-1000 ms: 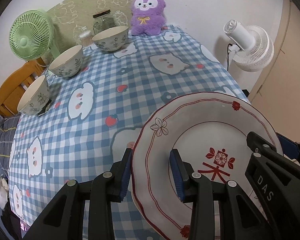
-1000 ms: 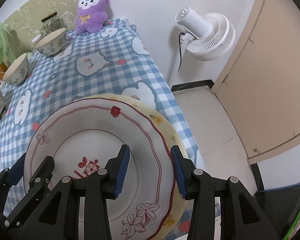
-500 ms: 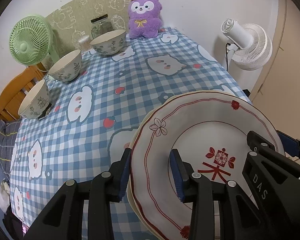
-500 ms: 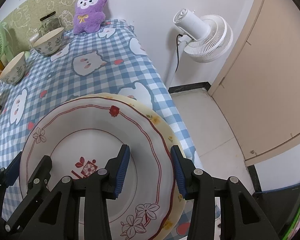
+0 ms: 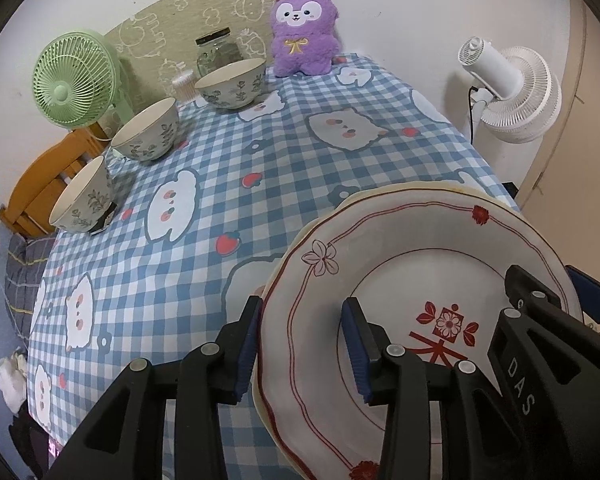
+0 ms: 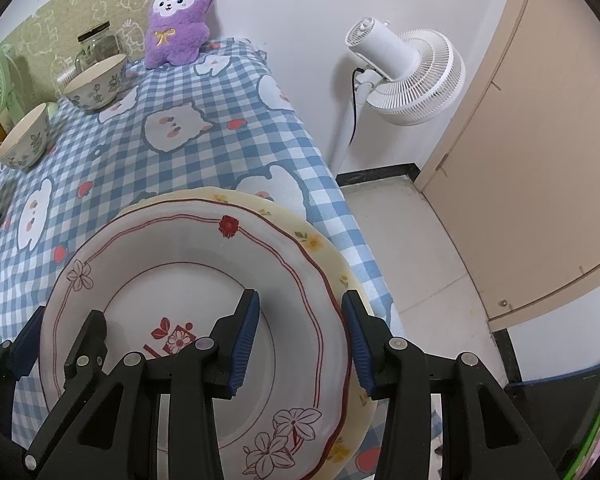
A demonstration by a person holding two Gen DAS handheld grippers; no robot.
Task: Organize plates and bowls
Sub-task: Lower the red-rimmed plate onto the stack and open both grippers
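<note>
Left tongs [image 5: 302,344] wide, fingers straddling left rim of red-trimmed white plate [image 5: 412,276], no pinch seen. Right tongs [image 6: 300,338] wide too, straddling same plate's right rim. Plate sits on yellow floral plate [image 6: 332,256] at near right corner of checkered worktop [image 5: 260,152]. Three floral bowls [image 5: 148,130] in row along far left edge, well apart from plates. Purple plush [image 5: 304,28] at back.

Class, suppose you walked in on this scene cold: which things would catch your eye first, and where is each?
Nearest the cameras, a white plate with red floral trim sits over a cream yellow-flowered plate, the left gripper and right gripper straddling opposite rims. A purple plush bunny sits at the far wall, and three leaf-patterned bowls line the blue checked tablecloth's left edge.
</note>
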